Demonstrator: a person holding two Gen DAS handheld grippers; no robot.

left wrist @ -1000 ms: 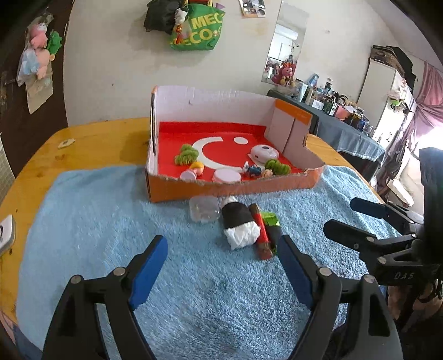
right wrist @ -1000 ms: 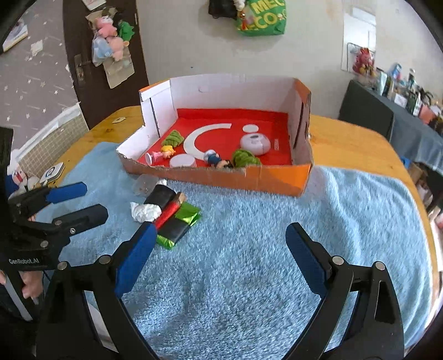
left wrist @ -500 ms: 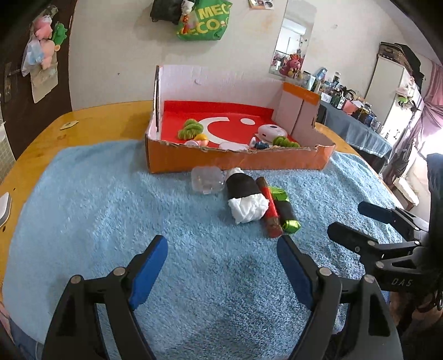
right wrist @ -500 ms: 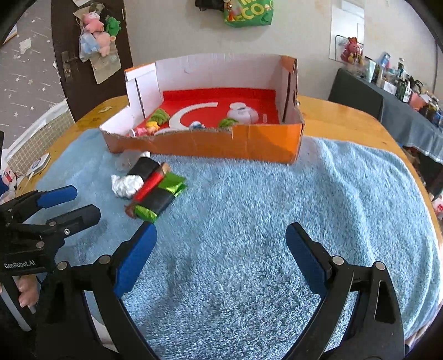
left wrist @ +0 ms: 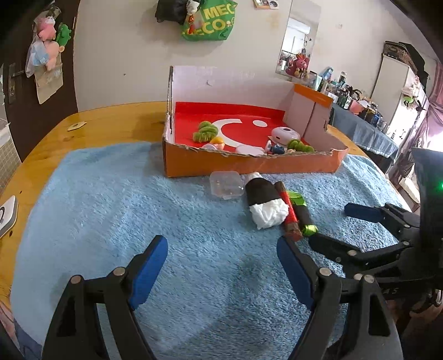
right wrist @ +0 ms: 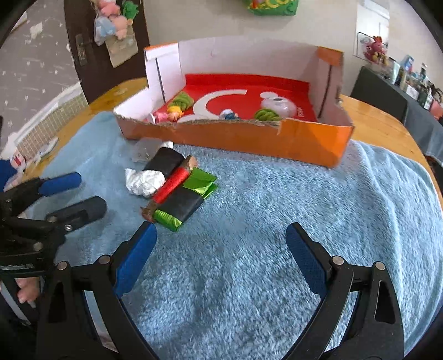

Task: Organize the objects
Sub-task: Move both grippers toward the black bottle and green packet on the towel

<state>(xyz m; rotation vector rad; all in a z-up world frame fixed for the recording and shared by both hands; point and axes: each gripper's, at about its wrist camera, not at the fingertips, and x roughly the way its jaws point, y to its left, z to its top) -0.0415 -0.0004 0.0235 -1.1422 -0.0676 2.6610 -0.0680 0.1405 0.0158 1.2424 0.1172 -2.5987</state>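
Note:
An orange cardboard box (left wrist: 249, 167) (right wrist: 238, 138) with a red floor stands on the blue towel and holds several small toys. In front of it lie a clear plastic case (left wrist: 224, 184), a black roll with white paper ends (left wrist: 263, 199) (right wrist: 155, 171), a red stick (left wrist: 289, 211) (right wrist: 171, 184) and a black packet with green foil ends (left wrist: 303, 214) (right wrist: 185, 203). My left gripper (left wrist: 221, 259) is open and empty above the towel, short of these items. My right gripper (right wrist: 221, 250) is open and empty, its left finger close to the packet.
The blue towel (left wrist: 110, 207) covers a wooden table (left wrist: 110, 121). A white device (left wrist: 7, 216) lies at the table's left edge. A dark side table with bottles (left wrist: 360, 121) stands to the right. A green bag (left wrist: 207, 22) hangs on the wall.
Both grippers have moved in closer to the items in front of the box. The right gripper's left finger now sits next to the green-foil packet. Both stay open.

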